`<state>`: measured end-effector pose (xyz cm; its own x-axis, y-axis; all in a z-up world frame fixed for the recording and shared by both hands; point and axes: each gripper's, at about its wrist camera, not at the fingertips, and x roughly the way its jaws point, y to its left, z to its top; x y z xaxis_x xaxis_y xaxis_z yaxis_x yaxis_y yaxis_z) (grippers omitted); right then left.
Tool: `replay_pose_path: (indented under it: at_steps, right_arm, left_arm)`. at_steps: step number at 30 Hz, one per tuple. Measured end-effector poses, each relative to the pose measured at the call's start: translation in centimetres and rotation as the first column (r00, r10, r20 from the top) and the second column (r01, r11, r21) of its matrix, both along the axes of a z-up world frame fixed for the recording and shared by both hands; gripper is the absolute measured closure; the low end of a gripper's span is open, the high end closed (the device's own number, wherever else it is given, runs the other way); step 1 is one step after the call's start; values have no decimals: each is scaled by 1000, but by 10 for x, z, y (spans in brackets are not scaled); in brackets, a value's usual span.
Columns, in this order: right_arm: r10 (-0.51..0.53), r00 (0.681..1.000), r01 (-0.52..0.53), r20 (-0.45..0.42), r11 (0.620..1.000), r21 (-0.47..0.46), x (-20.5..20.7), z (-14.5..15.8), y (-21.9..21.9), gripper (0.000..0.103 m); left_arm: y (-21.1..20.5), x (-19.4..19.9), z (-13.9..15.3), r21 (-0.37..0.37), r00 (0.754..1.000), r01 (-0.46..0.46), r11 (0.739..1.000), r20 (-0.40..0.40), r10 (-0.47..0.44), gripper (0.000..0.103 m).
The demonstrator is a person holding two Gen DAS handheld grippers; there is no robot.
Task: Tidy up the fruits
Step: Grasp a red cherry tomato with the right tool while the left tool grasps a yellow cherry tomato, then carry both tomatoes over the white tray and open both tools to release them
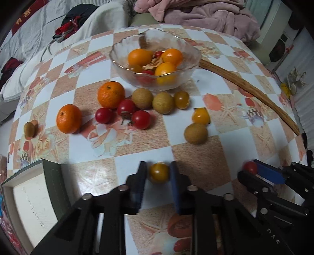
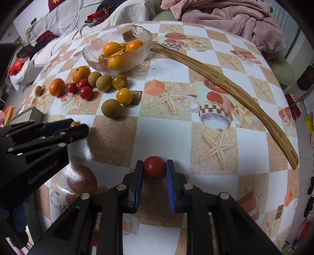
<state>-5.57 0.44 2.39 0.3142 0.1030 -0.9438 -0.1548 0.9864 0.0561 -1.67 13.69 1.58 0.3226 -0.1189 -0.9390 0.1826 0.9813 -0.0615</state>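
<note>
My left gripper (image 1: 159, 173) is shut on a yellow cherry tomato (image 1: 159, 172) near the table's front edge; it also shows in the right wrist view (image 2: 75, 125). My right gripper (image 2: 154, 167) is shut on a red cherry tomato (image 2: 154, 166), also seen in the left wrist view (image 1: 250, 167). A glass bowl (image 1: 117, 58) at the back holds several yellow and red tomatoes. In front of it lie two tangerines (image 1: 111, 94), three red tomatoes (image 1: 125, 107), several brown longans (image 1: 142, 98) and two yellow tomatoes (image 1: 200, 116).
A long curved wooden stick (image 2: 225, 80) lies from the bowl to the table's right edge. A green-edged box (image 1: 31, 200) sits at the front left corner. Bedding and a pink blanket (image 2: 235, 17) lie beyond the table.
</note>
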Motion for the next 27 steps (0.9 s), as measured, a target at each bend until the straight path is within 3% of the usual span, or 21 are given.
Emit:
replay_pose_path:
  at_steps: [5,14,27]
  right_arm:
    - [-24,1000,25,-18,997,68,0,3,-7,79]
    - [14,1000,-13,-4,994,104,-3,17,9,78]
    - [162,987,-163,18,976,142,-5,37,91,78]
  left_arm:
    - [11,-8,8,-45,999,-35,998,-5,35,81]
    - [48,-30,34,-58,994,-106,993,28,108,81]
    - [134,-65,56,-48,960,-269,962,73,272,81]
